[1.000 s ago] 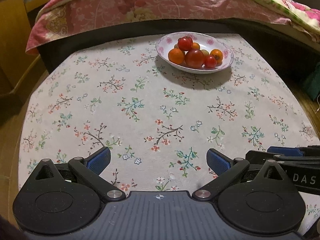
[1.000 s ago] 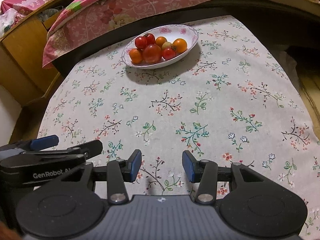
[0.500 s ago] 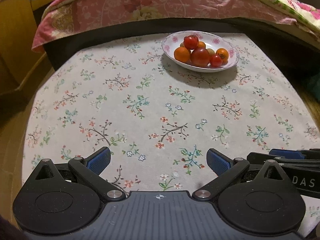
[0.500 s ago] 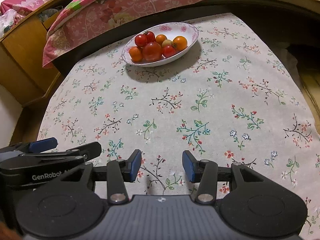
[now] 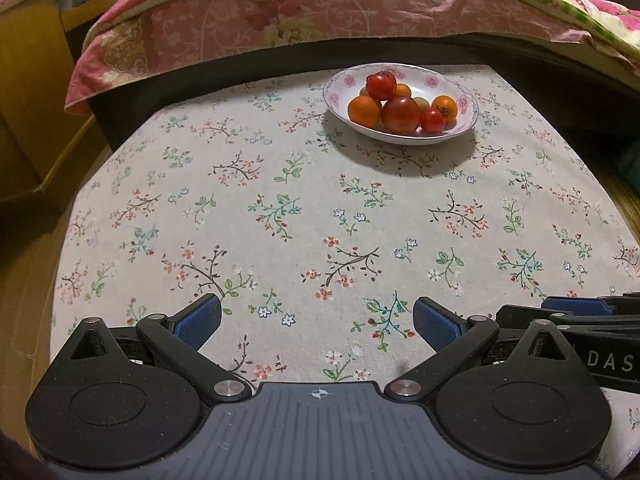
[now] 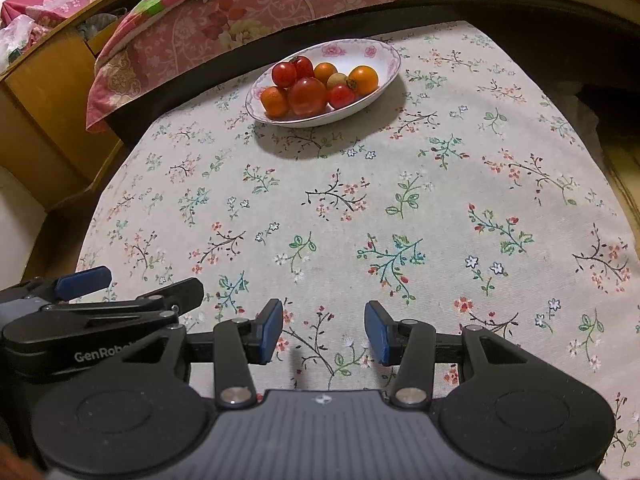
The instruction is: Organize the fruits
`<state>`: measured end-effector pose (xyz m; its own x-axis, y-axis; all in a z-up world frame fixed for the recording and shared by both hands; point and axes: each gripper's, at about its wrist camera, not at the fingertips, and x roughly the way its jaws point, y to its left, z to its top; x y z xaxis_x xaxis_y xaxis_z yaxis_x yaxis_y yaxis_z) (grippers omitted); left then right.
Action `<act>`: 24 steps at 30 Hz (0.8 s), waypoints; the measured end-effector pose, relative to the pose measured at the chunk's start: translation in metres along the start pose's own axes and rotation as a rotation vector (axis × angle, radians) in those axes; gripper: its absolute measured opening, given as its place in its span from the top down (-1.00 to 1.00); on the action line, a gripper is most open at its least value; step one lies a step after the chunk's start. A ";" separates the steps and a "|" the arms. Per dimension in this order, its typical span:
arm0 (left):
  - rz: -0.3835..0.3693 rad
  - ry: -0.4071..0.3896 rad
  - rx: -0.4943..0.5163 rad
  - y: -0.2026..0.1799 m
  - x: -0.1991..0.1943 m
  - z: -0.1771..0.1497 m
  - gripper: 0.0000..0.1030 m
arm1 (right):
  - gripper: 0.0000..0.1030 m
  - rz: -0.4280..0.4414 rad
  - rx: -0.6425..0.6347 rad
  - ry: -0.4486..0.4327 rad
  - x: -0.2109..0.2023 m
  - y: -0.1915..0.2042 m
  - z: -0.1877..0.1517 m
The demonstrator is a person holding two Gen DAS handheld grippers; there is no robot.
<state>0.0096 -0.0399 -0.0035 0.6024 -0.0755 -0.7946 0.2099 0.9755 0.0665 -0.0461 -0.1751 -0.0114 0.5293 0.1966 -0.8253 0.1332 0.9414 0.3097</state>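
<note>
A white oval dish with pink flowers stands at the far side of the table. It holds several fruits: red tomatoes, oranges and one small pale fruit. My left gripper hovers over the near edge of the table, open wide, nothing between its blue pads. My right gripper hangs beside it, open by a narrower gap, also empty. Each gripper shows at the edge of the other's view.
A flowered tablecloth covers the table between the grippers and the dish. Behind the table lies a bed with a pink quilt. A wooden cabinet stands at the left. Floor shows at both sides.
The left wrist view has shifted slightly, so the dish now sits a little further right in it. Both grippers keep the same opening and nothing on the table has moved.
</note>
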 end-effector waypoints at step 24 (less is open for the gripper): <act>0.005 0.001 0.011 -0.001 0.000 -0.002 -1.00 | 0.14 -0.012 0.005 0.007 0.002 0.000 0.000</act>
<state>0.0084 -0.0402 -0.0049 0.6025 -0.0700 -0.7951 0.2154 0.9734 0.0776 -0.0455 -0.1748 -0.0128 0.5215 0.1874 -0.8324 0.1435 0.9424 0.3021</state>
